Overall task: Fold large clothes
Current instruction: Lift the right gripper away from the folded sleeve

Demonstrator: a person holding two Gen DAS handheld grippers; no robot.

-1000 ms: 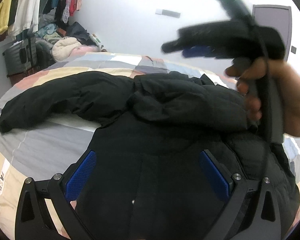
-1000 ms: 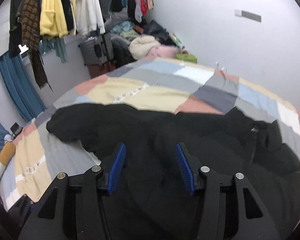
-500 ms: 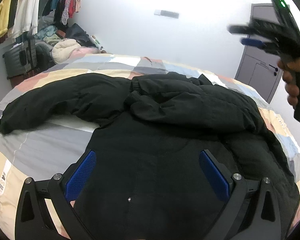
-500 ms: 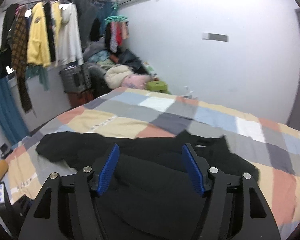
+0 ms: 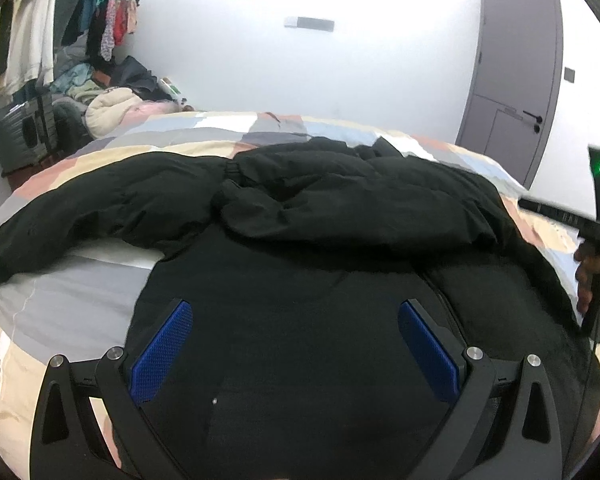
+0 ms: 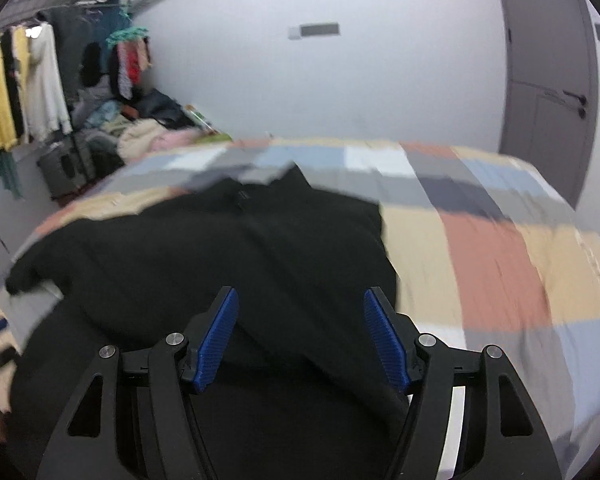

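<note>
On the bed with the patchwork quilt of peach, grey, cream and blue squares (image 5: 72, 312) lies the big black padded jacket (image 5: 300, 248), spread across the middle. Far left in the left wrist view, there's dark lettering along the quilt's edge, too cut off and warped to read. The jacket's left sleeve (image 5: 80, 216) stretches out flat towards the bed's left side; the other sleeve (image 5: 360, 208) is folded across the chest. Against the back wall, a grey hard-shell suitcase (image 5: 24, 140) stands beside a heap of loose clothes (image 5: 112, 96), with hanging garments above. Over to the left hand-held gripper (image 5: 296, 352): blue-padded fingers spread wide, nothing between them, hovering over the jacket's lower body. A small white dot shows on the fabric there, no label legible. A grey door (image 5: 512, 76) stands in the right wall. At the far right edge, the right hand (image 5: 596, 284) grips its tool handle, a green light glowing on top. In the right wrist view, blurred, the right hand-held gripper (image 6: 302, 344) is parted wide too, empty, above the jacket's right side.
</note>
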